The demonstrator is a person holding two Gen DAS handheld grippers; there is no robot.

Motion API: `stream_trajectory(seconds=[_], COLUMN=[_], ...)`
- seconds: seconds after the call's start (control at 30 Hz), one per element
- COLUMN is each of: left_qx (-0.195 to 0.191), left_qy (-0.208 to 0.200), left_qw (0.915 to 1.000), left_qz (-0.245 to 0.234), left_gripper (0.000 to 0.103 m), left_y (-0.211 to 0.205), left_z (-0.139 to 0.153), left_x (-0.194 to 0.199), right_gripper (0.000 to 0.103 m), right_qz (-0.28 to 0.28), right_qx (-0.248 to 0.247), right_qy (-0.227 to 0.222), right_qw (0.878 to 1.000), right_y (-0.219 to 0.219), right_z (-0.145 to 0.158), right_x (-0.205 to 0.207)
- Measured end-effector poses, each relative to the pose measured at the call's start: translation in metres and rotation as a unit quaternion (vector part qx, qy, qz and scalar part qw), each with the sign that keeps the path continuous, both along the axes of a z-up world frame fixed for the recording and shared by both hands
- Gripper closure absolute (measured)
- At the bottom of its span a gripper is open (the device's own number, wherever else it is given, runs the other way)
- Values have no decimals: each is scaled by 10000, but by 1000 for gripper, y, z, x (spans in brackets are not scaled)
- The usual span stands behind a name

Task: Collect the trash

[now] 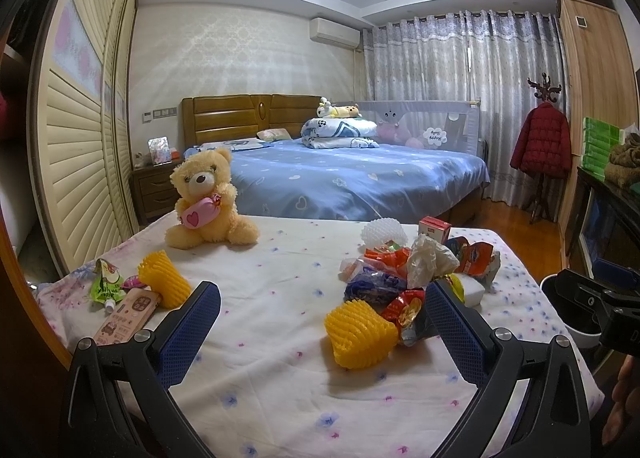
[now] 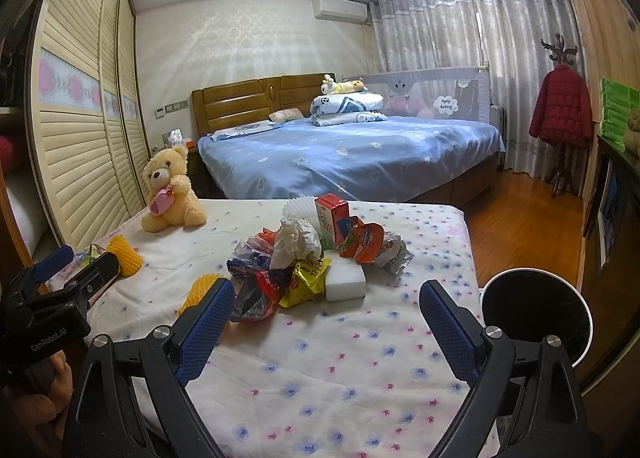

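- The left hand-held gripper (image 1: 322, 308) hangs low over the bed's near part, with its two blue fingers (image 1: 192, 332) wide apart and nothing between them.
- A yellow foam net (image 1: 358, 334) lies just in front of it, close to the right finger.
- The trash pile (image 1: 416, 270) sits right behind that net, a heap of crinkly wrappers, a scrunched white bag and a white foam block, all touching.
- A small red carton (image 1: 434, 227) and a white foam net (image 1: 382, 232) stand at the far side of the pile.
- More trash lies off to the left: another yellow net (image 1: 164, 284), a green pouch (image 1: 105, 284) and a brown snack pack (image 1: 128, 316), next to each other near the sheet's edge.
- The right hand-held gripper (image 2: 326, 304) is open wide too and holds nothing. The pile is just ahead of it, nearer its left finger.
- A round white bin (image 2: 536, 318) with a dark inside stands beside the sheet, just to the right of that gripper.
- The flowery white sheet (image 1: 280, 378) covers the near bed. A tan teddy bear (image 1: 208, 201) sits upright at its far left, holding a pink heart.
- Behind is a big bed (image 1: 352, 177) with a blue cover and a wooden headboard.
- Slatted closet doors (image 1: 80, 129) run along the left wall, and a red coat (image 1: 542, 145) hangs on a stand by the curtains.
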State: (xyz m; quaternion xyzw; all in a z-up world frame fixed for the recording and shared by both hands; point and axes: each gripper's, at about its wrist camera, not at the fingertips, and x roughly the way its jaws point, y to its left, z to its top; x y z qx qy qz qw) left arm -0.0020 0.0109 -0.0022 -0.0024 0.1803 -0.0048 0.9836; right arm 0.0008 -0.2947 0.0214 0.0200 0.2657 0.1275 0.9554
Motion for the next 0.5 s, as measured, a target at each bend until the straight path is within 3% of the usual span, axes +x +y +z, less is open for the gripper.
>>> stream_trajectory(seconds=[0.5], left_qx=[20], left_qy=[93], left_qw=[10000], left_qz=[-20], left_gripper=[1], left_y=[-3], left_z=[-8], left_x=[7], right_gripper=[9], right_qz=[1], right_qx=[81], right_qy=[113], right_qw=[9999], right_y=[-1], right_z=[-7], right_x=[3])
